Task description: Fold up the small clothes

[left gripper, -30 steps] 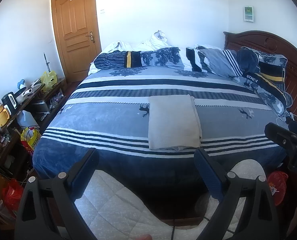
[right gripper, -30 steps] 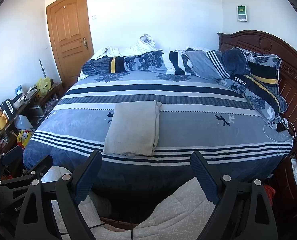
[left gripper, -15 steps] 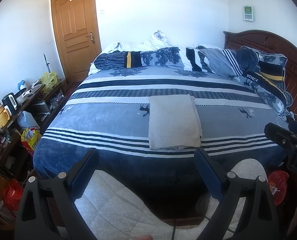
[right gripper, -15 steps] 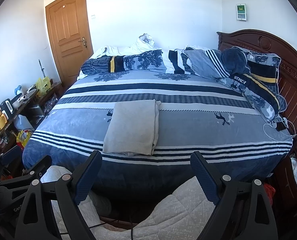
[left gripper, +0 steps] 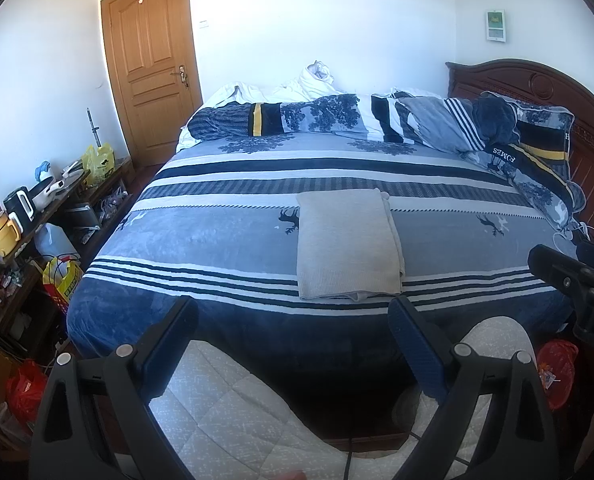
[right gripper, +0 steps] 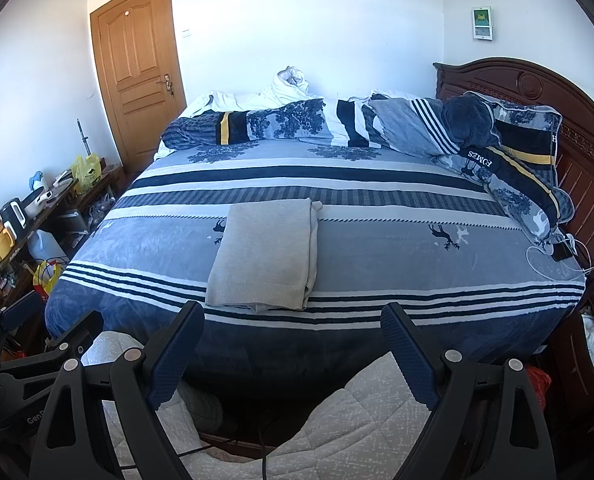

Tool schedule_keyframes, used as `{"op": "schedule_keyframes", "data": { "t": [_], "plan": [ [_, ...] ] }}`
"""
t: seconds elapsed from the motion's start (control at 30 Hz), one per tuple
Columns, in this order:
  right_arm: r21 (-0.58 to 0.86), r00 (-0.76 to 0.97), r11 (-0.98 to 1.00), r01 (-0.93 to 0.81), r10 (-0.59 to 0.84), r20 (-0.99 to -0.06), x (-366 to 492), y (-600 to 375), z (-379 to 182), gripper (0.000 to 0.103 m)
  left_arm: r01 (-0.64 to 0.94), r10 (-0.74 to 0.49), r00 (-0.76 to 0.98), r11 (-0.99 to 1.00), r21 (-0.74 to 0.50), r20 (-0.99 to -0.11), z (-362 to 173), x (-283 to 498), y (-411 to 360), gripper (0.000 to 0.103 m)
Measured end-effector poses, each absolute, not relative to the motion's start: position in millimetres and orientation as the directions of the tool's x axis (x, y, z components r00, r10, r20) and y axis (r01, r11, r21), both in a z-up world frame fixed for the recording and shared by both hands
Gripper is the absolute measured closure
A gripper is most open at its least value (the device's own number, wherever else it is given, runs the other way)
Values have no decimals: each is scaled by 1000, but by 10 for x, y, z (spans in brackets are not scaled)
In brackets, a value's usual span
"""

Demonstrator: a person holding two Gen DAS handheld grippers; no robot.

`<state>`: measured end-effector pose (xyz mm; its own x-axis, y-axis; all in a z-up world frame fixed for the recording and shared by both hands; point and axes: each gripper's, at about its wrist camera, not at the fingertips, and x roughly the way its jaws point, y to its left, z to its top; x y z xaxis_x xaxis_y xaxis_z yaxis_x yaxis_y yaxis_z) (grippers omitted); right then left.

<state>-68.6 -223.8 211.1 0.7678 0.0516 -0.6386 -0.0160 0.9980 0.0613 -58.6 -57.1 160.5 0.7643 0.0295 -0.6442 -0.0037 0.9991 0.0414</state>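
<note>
A beige knit garment [left gripper: 347, 244] lies folded into a flat rectangle on the blue striped bed [left gripper: 217, 236], near its front edge. It also shows in the right wrist view [right gripper: 267, 256]. My left gripper [left gripper: 293, 320] is open and empty, held back from the bed's front edge. My right gripper [right gripper: 293, 328] is open and empty too, held the same way beside it. The right gripper's side shows at the right edge of the left wrist view [left gripper: 577, 284]. The left gripper shows at the lower left of the right wrist view [right gripper: 29, 356].
Rumpled bedding and pillows [left gripper: 377, 120] lie along the far side of the bed. A dark wooden headboard [right gripper: 557, 100] stands on the right. A cluttered shelf [left gripper: 25, 216] and a wooden door [left gripper: 153, 64] are on the left. A phone with cable [right gripper: 561, 254] lies at the bed's right edge.
</note>
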Motion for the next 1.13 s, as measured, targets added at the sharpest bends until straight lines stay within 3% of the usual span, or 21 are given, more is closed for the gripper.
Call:
{"op": "schedule_keyframes", "data": {
  "t": [0.77, 1.13],
  "plan": [
    [68, 767, 998, -17, 57, -639, -684, -2213, 2078, 10, 4, 25, 755, 999, 43, -655, 1529, -520, -513, 8],
    [127, 691, 992, -12, 100, -716, -39, -2318, 1617, 9, 2, 54, 700, 997, 78, -712, 1031, 236, -241, 8]
  ]
}}
